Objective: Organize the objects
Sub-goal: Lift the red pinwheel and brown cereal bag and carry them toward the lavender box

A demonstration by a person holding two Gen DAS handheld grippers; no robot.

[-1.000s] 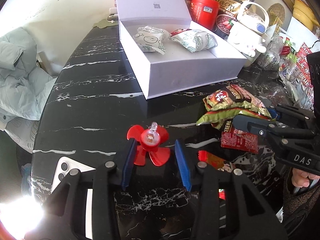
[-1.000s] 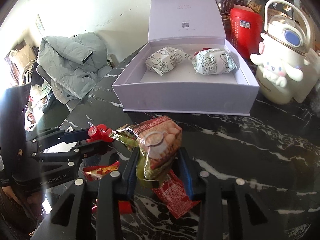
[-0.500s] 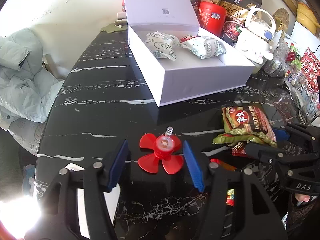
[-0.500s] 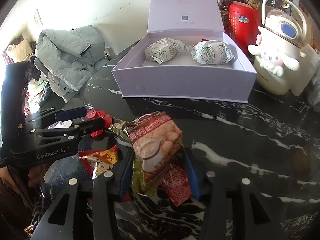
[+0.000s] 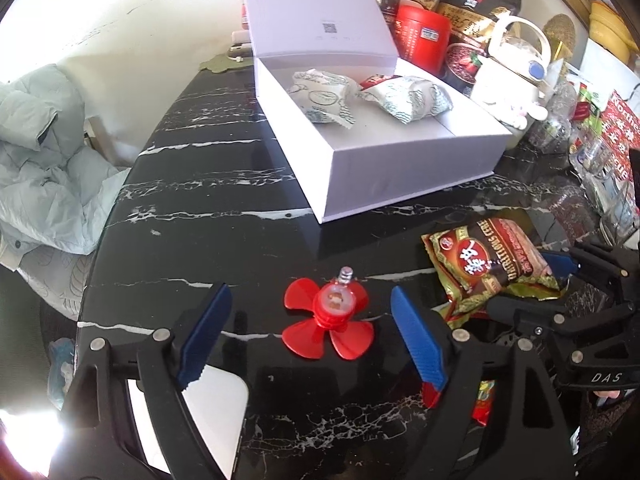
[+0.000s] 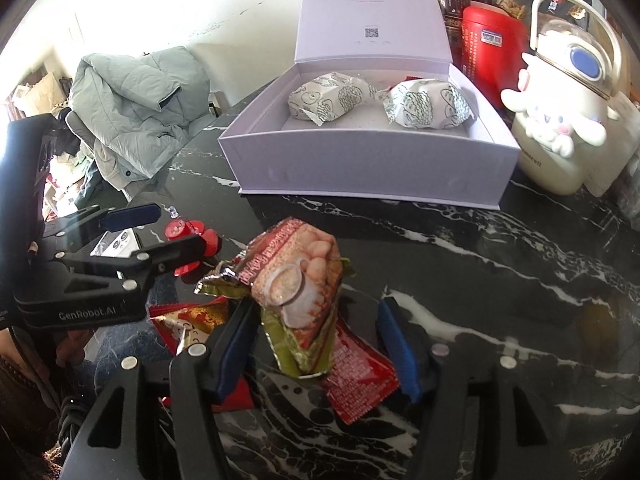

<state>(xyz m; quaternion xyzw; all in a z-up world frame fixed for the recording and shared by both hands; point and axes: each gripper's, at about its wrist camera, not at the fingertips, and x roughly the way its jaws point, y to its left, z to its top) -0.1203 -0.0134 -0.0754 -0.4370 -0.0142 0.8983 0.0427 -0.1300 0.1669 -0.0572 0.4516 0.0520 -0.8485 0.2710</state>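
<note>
- Marble table (image 5: 224,200), black with white veins, carries everything; the open white box (image 5: 400,168) serves as landmark.
- Left gripper (image 5: 310,334) sits nearest, well short of the box, its blue-padded jaws spread wide and holding nothing.
- Red propeller toy (image 5: 330,320) lies flat on the table between those jaws, touching neither pad.
- Right gripper (image 6: 320,350) also has its jaws apart; one pad is beside the green-and-red snack packet (image 6: 298,296), but whether it touches I cannot tell.
- A red sachet (image 6: 358,376) lies under that packet, on the near side of the box.
- Inside the box rest two white wrapped pastries (image 6: 330,96).
- Right of the box stands a white cartoon-dog bottle (image 6: 560,120); behind it, a red canister (image 6: 490,44).
</note>
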